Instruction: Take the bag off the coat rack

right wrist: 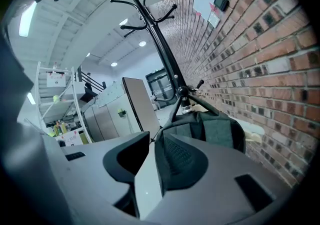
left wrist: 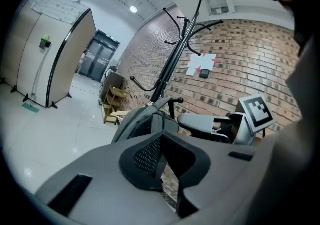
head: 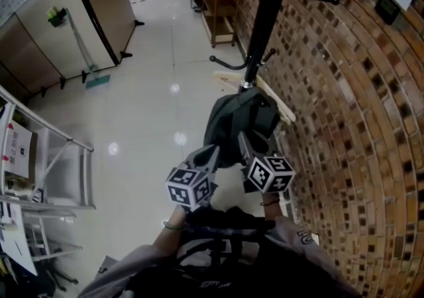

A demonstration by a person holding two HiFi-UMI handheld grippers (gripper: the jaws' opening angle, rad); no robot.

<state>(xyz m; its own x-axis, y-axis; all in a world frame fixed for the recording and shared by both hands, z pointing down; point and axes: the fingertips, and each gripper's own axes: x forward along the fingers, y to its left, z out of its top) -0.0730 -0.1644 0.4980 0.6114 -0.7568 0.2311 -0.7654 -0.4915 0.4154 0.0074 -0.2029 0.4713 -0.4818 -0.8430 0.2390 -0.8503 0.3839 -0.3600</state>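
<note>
A dark grey-green bag (head: pixel 238 121) hangs low on the black coat rack (head: pixel 265 18), close to the brick wall. Both grippers reach up to it from below. My left gripper (head: pixel 213 151) sits at the bag's left lower side; in its own view its tips (left wrist: pixel 162 141) touch each other with nothing between them, and the bag (left wrist: pixel 137 119) lies just beyond. My right gripper (head: pixel 244 138) is against the bag's lower front. In its own view the jaws (right wrist: pixel 154 139) stand slightly apart, nothing pinched, with the bag (right wrist: pixel 215 131) and its hook (right wrist: pixel 182 90) right ahead.
The brick wall (head: pixel 358 124) runs along the right. A pale wooden piece (head: pixel 275 101) lies by the rack's foot and a wooden shelf unit (head: pixel 222 2) stands further back. At the left are a metal rack (head: pixel 59 157), a tan partition (head: pixel 79 18) and a mop (head: pixel 89 65).
</note>
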